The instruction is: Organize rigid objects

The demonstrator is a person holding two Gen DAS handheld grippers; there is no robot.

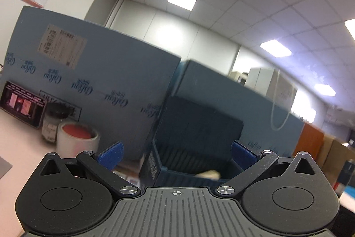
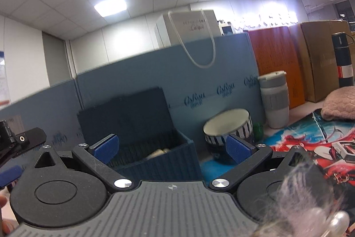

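Observation:
A dark blue ribbed storage box [image 1: 195,139] stands with its lid up against the blue partition; a pale object [image 1: 209,174] lies inside. It also shows in the right wrist view [image 2: 155,161], with the pale object [image 2: 158,152] in it. My left gripper [image 1: 177,156] is open and empty, just in front of the box. My right gripper [image 2: 172,147] is open and empty, facing the box's right corner. A white roll with a red centre [image 1: 77,140] and a dark-lidded jar [image 1: 53,123] stand to the left. A striped round tin [image 2: 228,129] and a grey-white cup [image 2: 275,99] stand to the right.
Tall blue cardboard panels [image 1: 93,72] wall off the back. A black picture box [image 1: 21,107] leans at far left. A colourful mat [image 2: 310,139], a pink cushion [image 2: 340,102], a black flask [image 2: 342,59] and an orange box [image 2: 277,63] are at right. The left gripper's edge [image 2: 20,141] shows at far left.

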